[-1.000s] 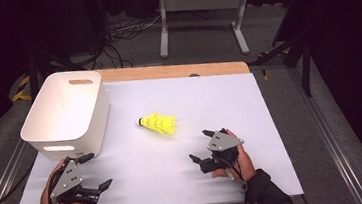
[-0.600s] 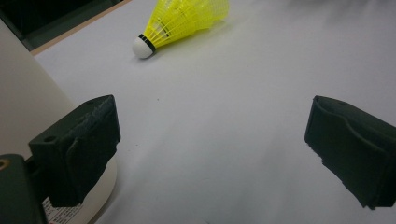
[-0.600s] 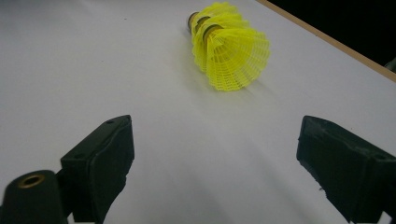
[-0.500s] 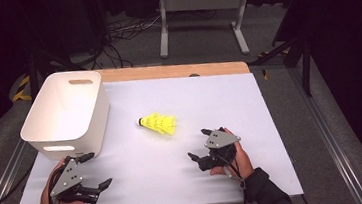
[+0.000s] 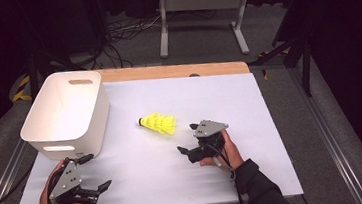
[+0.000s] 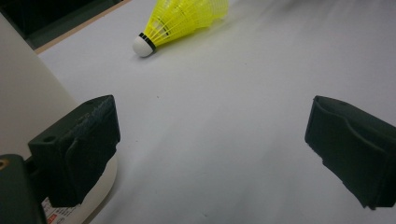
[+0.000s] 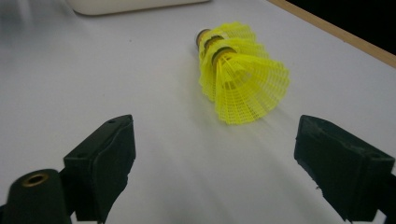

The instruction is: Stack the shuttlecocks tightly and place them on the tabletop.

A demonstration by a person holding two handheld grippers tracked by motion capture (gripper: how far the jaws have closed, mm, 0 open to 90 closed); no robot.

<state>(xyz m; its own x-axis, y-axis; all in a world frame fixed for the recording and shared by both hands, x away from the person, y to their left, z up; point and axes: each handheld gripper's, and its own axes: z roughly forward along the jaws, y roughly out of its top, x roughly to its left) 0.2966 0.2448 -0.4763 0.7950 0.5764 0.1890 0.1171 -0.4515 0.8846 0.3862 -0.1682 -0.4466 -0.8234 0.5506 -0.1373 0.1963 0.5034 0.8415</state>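
High view: yellow shuttlecocks [image 5: 158, 123], nested, lie mid-worktop [image 5: 249, 105], long axis roughly left-right, cork end toward the white bin [image 5: 65, 115], skirt toward the right hand-held gripper [image 5: 187, 140], jaws apart, just beside. Left gripper view: left hand-held gripper [image 6: 210, 140] jaws wide apart, shuttlecocks [image 6: 182, 21] far ahead, cork nearer. Right gripper view: skirt faces the open jaws.

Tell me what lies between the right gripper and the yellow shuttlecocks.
Nothing: bare white table separates the open right gripper from the shuttlecocks, per the right gripper view.

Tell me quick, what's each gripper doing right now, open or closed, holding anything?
Left gripper: open, holding nothing, beside the white bin.
Right gripper: open, holding nothing, jaws facing the yellow shuttlecocks, not touching them.
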